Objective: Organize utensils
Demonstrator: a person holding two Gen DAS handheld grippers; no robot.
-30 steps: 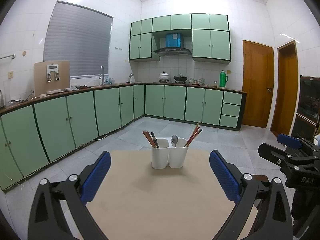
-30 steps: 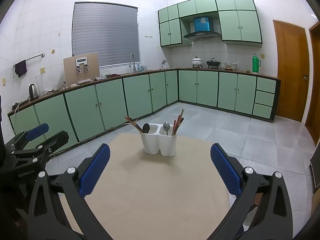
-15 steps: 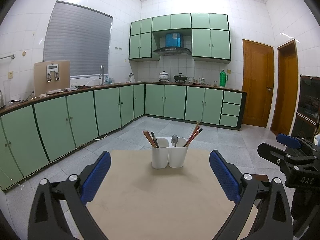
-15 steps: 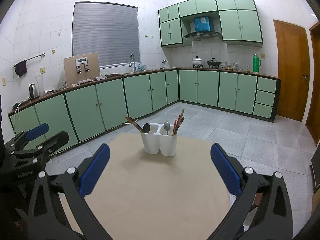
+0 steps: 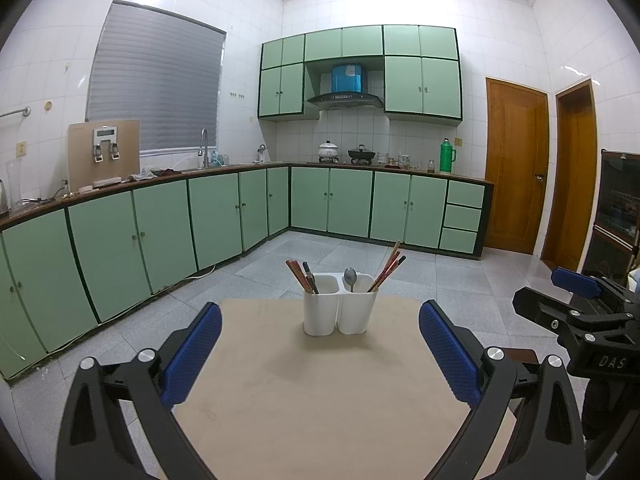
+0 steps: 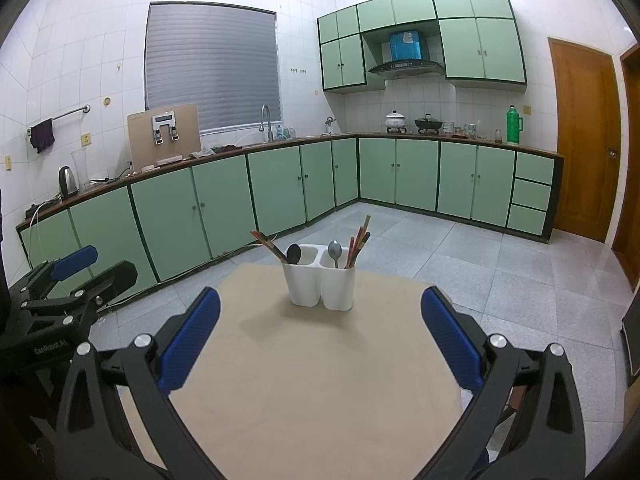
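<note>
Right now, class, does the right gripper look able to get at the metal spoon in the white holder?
Probably yes: the right gripper is open, the table between is bare, and the metal spoon stands above the white holder, chopsticks beside it.

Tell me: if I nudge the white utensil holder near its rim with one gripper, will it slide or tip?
The white utensil holder looks like thin plastic, so probably light. The chopsticks and spoon stick up above its rim, so a high push may tip it. A push near the base would likelier slide it on the smooth table.

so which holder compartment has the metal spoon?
The right compartment: the silver spoon stands there beside chopsticks. The left compartment holds chopsticks and a dark utensil.
</note>
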